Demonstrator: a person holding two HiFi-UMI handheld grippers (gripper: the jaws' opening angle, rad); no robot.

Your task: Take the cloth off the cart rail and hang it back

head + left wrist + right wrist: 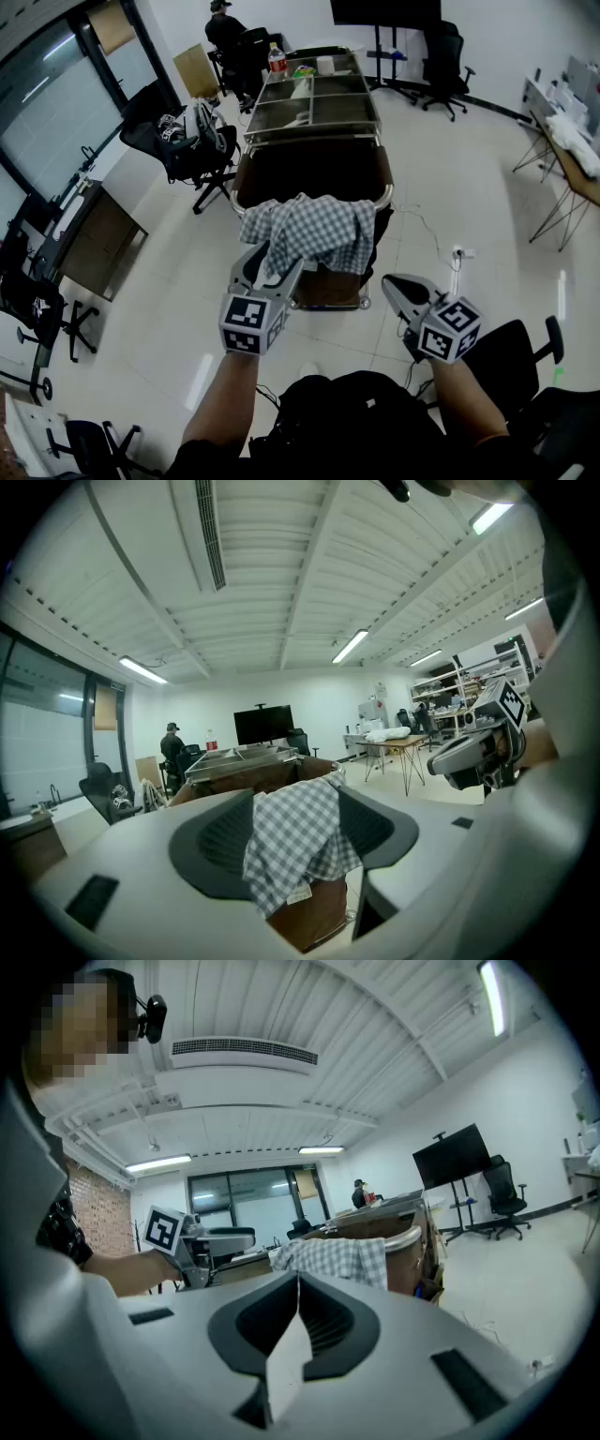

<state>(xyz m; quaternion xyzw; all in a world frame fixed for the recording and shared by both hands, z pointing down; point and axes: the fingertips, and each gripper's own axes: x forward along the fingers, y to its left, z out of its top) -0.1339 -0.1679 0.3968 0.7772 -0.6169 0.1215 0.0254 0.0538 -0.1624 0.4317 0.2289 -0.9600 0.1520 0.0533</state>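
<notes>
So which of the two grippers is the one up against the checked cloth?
The left gripper: its jaws stand apart at the checked cloth's hanging corner. The right gripper sits off to the side, jaws shut, clear of it.

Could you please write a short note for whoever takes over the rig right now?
Left gripper: jaws apart at the lower left edge of the cloth. The cloth shows between them, and it does not look pinched.
Right gripper: jaws together, empty, to the right of the cloth and clear of it.
Cloth: draped over the near rail of the cart.
Done: nothing that shows; the cloth is on the rail.
Left: probably close the left gripper on the cloth, lift it off the rail, then hang it back.
</notes>
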